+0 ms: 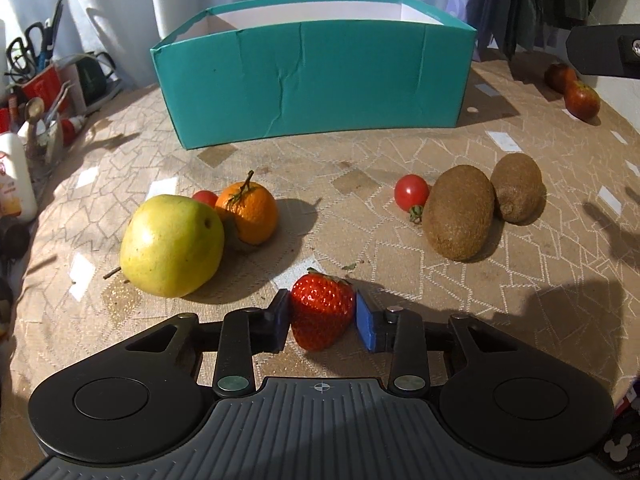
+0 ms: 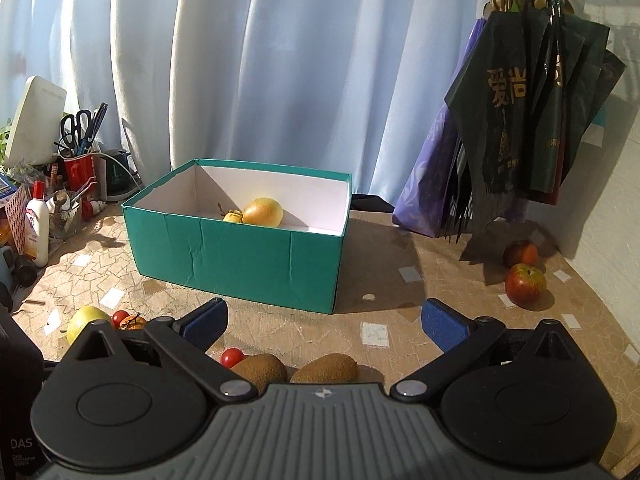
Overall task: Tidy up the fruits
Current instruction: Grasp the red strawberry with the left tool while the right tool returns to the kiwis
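Lying outside: two kiwis, two apples, two cherry tomatoes.

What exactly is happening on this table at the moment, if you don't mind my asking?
A person with two handheld grippers is sorting fruit into the teal box. The left gripper is closed on a strawberry near the table's front edge. The right gripper hangs open and empty above the two kiwis. Two yellow fruits lie in the box.
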The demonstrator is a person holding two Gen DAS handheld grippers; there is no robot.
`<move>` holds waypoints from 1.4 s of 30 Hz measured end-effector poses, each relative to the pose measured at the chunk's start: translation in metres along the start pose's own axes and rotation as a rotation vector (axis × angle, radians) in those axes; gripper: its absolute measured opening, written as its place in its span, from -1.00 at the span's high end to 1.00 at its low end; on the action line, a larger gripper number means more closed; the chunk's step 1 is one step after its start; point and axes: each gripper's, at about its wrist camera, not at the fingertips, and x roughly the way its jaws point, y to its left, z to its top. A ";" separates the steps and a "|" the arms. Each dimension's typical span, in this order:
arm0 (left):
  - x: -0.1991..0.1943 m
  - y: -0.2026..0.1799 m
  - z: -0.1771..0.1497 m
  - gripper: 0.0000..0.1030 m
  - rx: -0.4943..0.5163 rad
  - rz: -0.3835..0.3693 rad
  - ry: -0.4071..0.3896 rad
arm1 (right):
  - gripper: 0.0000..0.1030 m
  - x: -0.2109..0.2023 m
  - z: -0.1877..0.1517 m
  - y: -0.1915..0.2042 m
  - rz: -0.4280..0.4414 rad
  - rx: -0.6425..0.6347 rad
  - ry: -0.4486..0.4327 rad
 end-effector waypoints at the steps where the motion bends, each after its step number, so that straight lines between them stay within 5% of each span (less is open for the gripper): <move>1: -0.001 0.001 0.000 0.27 -0.005 0.001 -0.003 | -0.99 0.000 -0.001 0.000 -0.002 0.001 0.004; 26: -0.057 0.026 0.030 0.26 -0.058 0.087 -0.097 | -0.99 0.045 -0.024 0.015 0.016 0.015 0.140; 42: -0.079 0.040 0.045 0.26 -0.089 0.091 -0.147 | -0.77 0.074 -0.045 0.051 0.151 -0.048 0.201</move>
